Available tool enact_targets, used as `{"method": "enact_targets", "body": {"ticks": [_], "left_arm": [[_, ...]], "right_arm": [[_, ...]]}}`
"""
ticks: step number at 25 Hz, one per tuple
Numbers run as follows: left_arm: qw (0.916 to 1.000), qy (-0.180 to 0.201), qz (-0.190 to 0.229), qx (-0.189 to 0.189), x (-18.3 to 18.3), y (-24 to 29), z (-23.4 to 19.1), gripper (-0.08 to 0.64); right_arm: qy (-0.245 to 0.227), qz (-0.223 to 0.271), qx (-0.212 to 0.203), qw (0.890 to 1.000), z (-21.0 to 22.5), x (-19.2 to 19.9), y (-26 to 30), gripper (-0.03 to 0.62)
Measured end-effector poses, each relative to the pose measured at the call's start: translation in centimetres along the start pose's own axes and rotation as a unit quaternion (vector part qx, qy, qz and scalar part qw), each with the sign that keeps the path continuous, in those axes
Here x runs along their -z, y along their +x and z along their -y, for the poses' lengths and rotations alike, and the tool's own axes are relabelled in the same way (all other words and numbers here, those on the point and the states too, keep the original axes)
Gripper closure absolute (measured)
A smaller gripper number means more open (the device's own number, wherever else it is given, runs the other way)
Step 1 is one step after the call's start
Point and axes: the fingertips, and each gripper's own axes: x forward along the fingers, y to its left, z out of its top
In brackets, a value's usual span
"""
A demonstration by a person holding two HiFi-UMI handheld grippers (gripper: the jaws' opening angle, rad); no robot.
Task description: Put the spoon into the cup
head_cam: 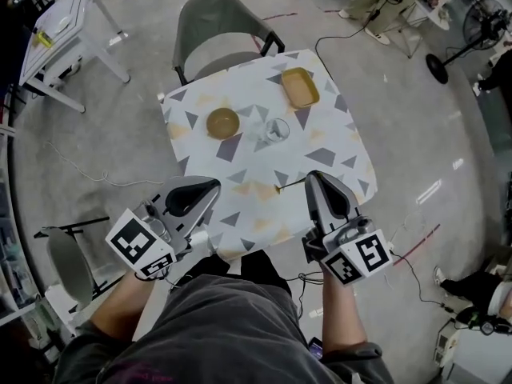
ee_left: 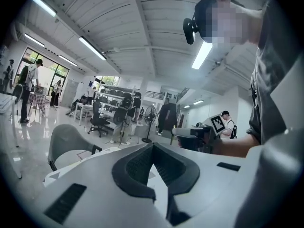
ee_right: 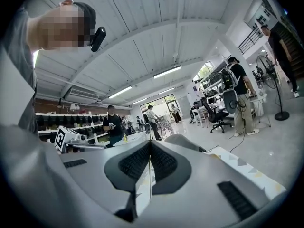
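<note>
In the head view the spoon (head_cam: 290,185), thin with a gold bowl, lies on the patterned table (head_cam: 240,214) near its front edge. The clear glass cup (head_cam: 276,130) stands upright at the table's middle. My right gripper (head_cam: 314,176) hovers at the front edge, its tip just right of the spoon's handle. My left gripper (head_cam: 213,185) is at the front left, apart from the spoon. The left gripper view shows the left gripper (ee_left: 152,145) with its jaws together and nothing between them. The right gripper (ee_right: 150,144) looks the same in its own view. Both gripper views point up and show neither spoon nor cup.
A brown bowl (head_cam: 222,123) sits left of the cup and a yellow dish (head_cam: 300,87) at the far right corner. A grey chair (head_cam: 218,32) stands behind the table. Cables cross the floor on the right. Several people stand far off in the room.
</note>
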Motion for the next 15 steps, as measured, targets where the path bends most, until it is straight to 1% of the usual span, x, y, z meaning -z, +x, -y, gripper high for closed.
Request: {"method": "enact_targets", "body": {"ticks": [9,15], "left_arm": [[0.9990,-0.016,-0.017,-0.038,1.3,3.9,-1.8,0.545],[0.9974,-0.030,-0.029,-0.060,2.5,5.7,-3.2,0.545]], "right_arm": [[0.000,-0.016,-0.028,0.999,5.7,0.2,4.2,0.571],[0.007,-0.028,-0.040,0.999,8.9,1.4,7.2,0.571]]}}
